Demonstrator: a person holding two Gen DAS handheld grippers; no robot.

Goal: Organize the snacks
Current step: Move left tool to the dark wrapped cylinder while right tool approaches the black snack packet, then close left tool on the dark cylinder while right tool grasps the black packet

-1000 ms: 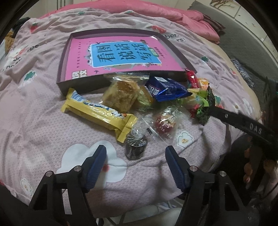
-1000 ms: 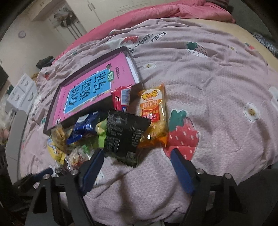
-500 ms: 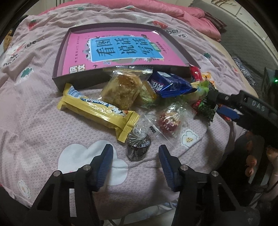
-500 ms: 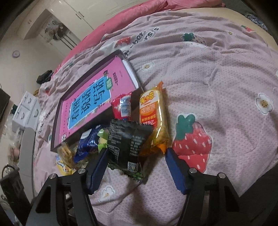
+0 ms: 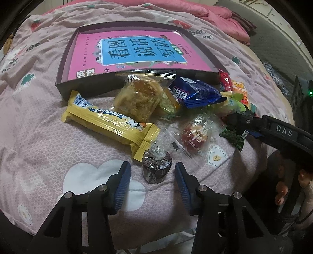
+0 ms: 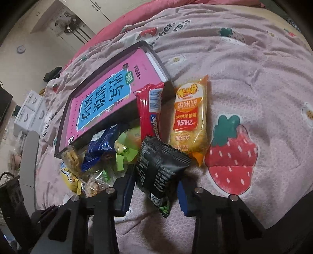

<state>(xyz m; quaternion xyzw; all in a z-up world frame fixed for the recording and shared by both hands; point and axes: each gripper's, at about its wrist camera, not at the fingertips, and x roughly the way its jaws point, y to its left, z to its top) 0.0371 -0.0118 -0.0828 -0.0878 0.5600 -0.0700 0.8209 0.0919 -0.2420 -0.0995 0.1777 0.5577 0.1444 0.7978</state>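
Observation:
A pile of snacks lies on the bed in front of a dark tray point(image 5: 64, 58) that holds a pink book point(image 5: 135, 52). My left gripper point(image 5: 153, 176) is open, its fingers on either side of a small dark wrapped cake point(image 5: 156, 168) without pressing it. A long yellow bar point(image 5: 109, 123) and a clear pastry pack point(image 5: 139, 97) lie beyond. My right gripper point(image 6: 155, 192) is open around a black packet point(image 6: 159, 170), which lies between its pads. A red bar point(image 6: 150, 109) and an orange rice-cracker pack point(image 6: 188, 117) lie just past it.
A blue pack point(image 5: 193, 92), a clear candy pack point(image 5: 193, 134) and green wrappers point(image 6: 125, 152) fill the middle of the pile. The pink strawberry-print bedspread point(image 6: 254, 88) stretches to the right. A folded pink quilt point(image 5: 195, 9) lies behind the tray.
Both grippers have moved forward and down onto the pile. The left fingers have narrowed around the dark cake; the right fingers have narrowed around the black packet.

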